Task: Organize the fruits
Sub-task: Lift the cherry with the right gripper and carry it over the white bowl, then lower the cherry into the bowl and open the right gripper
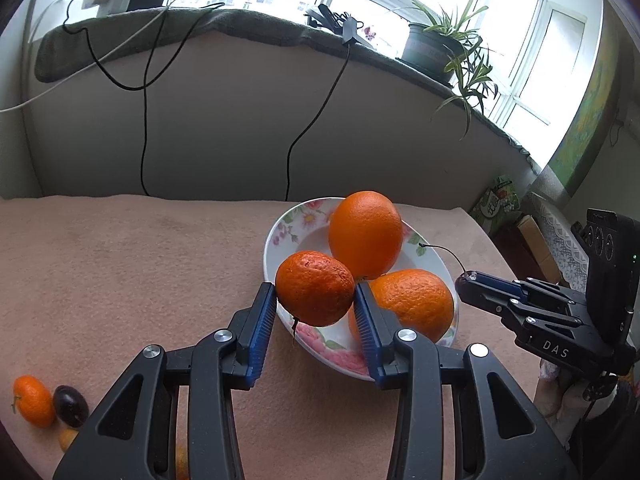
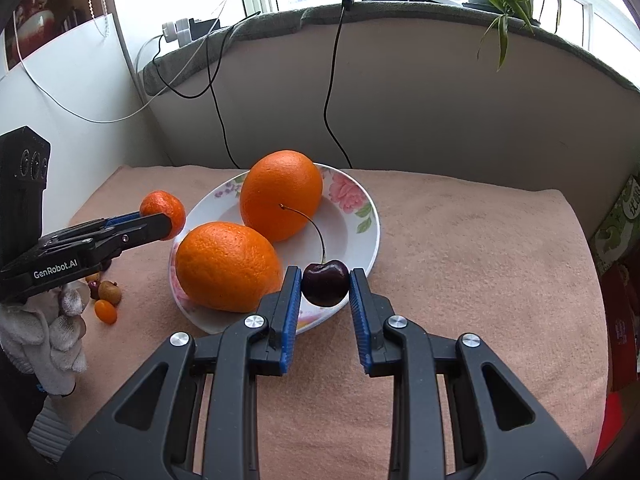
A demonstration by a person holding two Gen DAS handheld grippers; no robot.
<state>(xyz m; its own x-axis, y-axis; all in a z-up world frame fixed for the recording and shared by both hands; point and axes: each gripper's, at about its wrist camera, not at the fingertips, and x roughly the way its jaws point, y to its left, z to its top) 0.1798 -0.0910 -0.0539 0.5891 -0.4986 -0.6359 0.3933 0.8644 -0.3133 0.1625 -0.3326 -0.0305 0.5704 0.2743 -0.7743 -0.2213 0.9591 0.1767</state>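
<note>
A floral white plate point(image 1: 280, 232) point(image 2: 360, 248) sits on the pink cloth and holds two big oranges point(image 1: 366, 232) point(image 1: 416, 300), which also show in the right wrist view point(image 2: 280, 192) point(image 2: 226, 266). My left gripper point(image 1: 316, 304) is shut on a small tangerine point(image 1: 314, 288) point(image 2: 164, 208) and holds it above the plate's near left rim. My right gripper point(image 2: 325, 286) is shut on a dark cherry point(image 2: 325, 283) with a long stem, above the plate's near right edge; it shows in the left wrist view point(image 1: 466, 280).
Loose small fruits lie on the cloth at the left: a tangerine point(image 1: 34, 400), a dark grape point(image 1: 70, 406), a kumquat point(image 2: 106, 312) and a lychee point(image 2: 110, 292). Black cables point(image 1: 144, 128) hang down the wall behind. A potted plant point(image 1: 432, 48) stands on the sill.
</note>
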